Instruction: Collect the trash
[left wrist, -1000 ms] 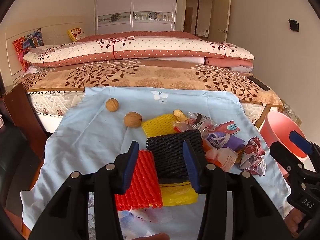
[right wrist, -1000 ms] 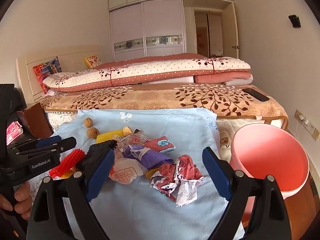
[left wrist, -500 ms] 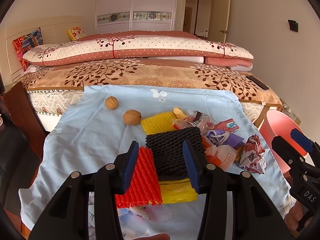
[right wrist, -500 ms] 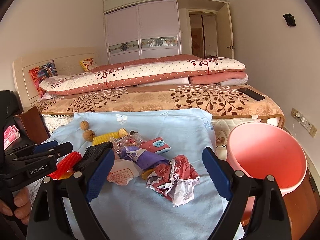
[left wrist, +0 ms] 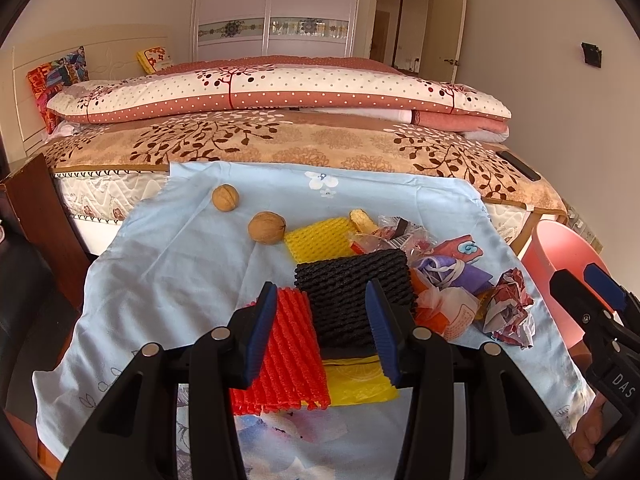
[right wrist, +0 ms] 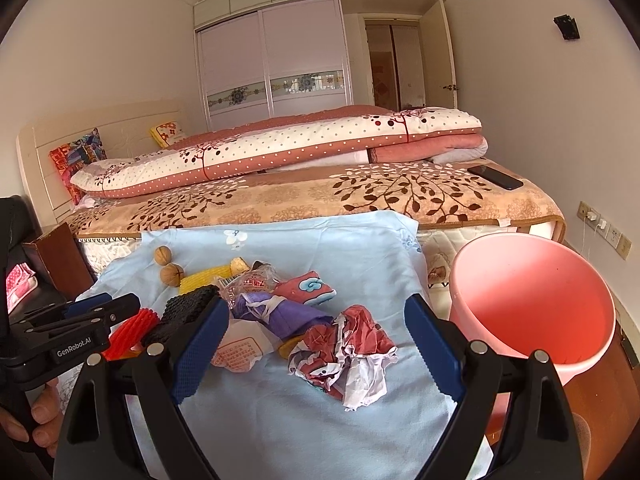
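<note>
Picking Up the Trash

Sitting beside the blue cloth (right wrist: 360, 252), the pink bucket (right wrist: 532, 304) waits empty. Right gripper (right wrist: 316, 340) is spread wide above the crumpled paper (right wrist: 344, 352); squeeze its middle. Left gripper (left wrist: 320, 328) is spread around the black foam net (left wrist: 352, 300).

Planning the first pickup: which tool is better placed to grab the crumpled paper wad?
Right. The right tool is open with the crumpled paper wad framed between its fingers, and the pink bucket sits beside it.

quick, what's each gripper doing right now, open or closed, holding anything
Left gripper: open, holding nothing, above the black foam net.
Right gripper: open wide, holding nothing, above the crumpled wrapper.
</note>
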### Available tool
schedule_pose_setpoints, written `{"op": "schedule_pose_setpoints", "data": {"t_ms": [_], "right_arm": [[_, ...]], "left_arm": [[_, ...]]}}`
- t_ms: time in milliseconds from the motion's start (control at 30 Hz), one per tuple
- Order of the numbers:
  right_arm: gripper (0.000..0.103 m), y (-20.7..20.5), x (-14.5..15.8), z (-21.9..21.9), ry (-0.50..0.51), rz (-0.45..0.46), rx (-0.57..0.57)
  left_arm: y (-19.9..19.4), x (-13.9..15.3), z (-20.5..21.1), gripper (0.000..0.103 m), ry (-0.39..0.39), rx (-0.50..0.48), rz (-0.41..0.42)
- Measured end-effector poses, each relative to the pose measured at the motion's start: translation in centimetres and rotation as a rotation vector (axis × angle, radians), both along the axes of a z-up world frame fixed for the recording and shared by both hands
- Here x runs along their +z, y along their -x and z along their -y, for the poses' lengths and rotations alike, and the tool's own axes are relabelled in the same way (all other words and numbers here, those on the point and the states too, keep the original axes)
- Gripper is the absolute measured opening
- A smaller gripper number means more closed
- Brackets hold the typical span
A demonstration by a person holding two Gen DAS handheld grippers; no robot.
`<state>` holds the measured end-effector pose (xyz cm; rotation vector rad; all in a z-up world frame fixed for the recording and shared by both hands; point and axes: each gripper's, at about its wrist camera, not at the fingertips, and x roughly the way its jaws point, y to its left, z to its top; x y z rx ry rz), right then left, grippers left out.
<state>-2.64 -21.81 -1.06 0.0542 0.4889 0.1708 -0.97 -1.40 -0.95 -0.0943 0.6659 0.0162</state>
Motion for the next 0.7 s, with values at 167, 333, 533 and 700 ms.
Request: {"op": "schedule_pose_setpoints", "data": {"t_ms": [167,333,533,700], "right_arm": [[0.088,-0.04,-0.19,-0.1,0.013,-0.002,-0.001],[0.088,0.0,-0.22,-0.2,0.022,0.004,-0.001],[0.088,-0.11,-0.23,-0.29,0.029,-0.004,0.002],[0.088,-0.28,-0.38,-0.26,0.03,-0.019,0.001]], "left_arm": [[-0.03,-0.01,0.03,0.047,-0.001,-0.002,0.0],[-0.08,-0.01,0.09,0.047,-0.004,-0.002,0.0],[-0.05,-0.05,0.14,0.047,-0.005,-0.002,0.0],[-0.13,-0.06,0.17,0.047,-0.005,-0.003,-0.004]]}}
